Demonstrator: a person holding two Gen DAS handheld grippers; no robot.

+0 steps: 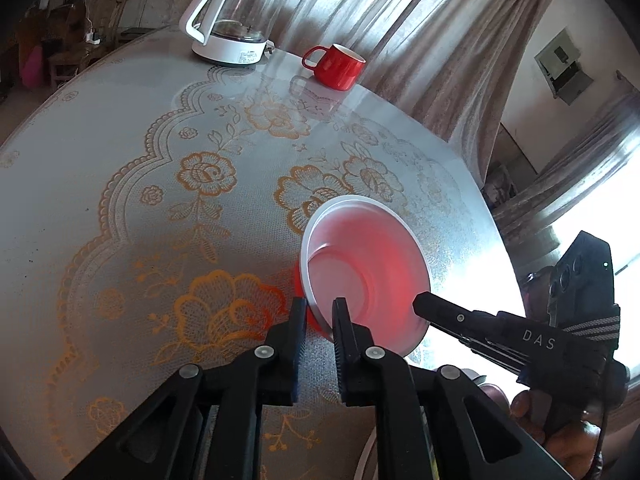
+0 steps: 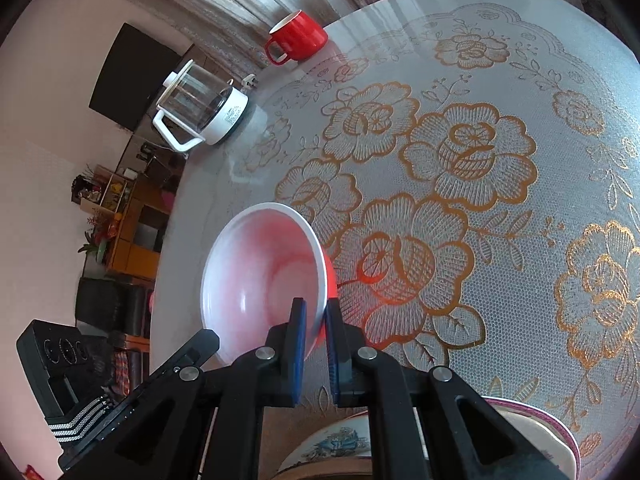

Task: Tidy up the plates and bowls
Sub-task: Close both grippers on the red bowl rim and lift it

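We hold the red bowl [image 1: 366, 272] tilted above the table [image 1: 120, 184], both the left gripper [image 1: 319, 312] and right gripper [image 2: 316, 312] clamped on its rim. It is not yet set down. Other dishes [image 2: 532, 428] wait at the near edge.

Pale curtains [image 1: 420, 40] hang just behind the table [image 1: 120, 160], lit bright by a window [image 1: 592, 232]. Beyond the table stands a wooden cabinet [image 2: 132, 232] against a pinkish wall [image 2: 52, 120].

A lived-in home, likely a dining or living room, was indicated. A round table [image 1: 120, 160] was covered with a lace-patterned floral cloth, and a glass kettle [image 1: 232, 20] and a red mug [image 1: 338, 66] were set on it. Long curtains [image 1: 400, 20] were hung behind, and a wooden cabinet [image 2: 132, 232] crowded with ornaments was seen by a wall.
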